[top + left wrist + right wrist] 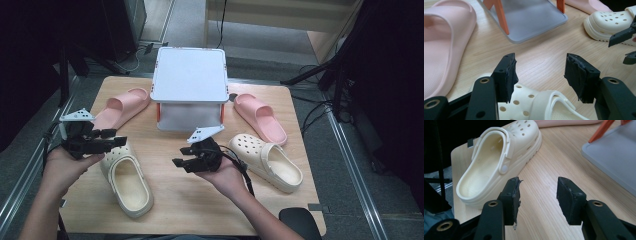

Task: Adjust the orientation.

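With both the left tongs (120,138) and right tongs (179,156) spread and empty, the left pair, over the near cream clog (126,184), should probably straddle its strap squarely before pinching.

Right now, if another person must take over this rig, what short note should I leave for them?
Left gripper: open, empty, over the left cream clog.
Right gripper: open, empty, above bare table beside the right cream clog.
Two pink slides lie either side of the small white rack.
Done: nothing is on the rack.
Left: probably picking up the shoes; all four are on the table.
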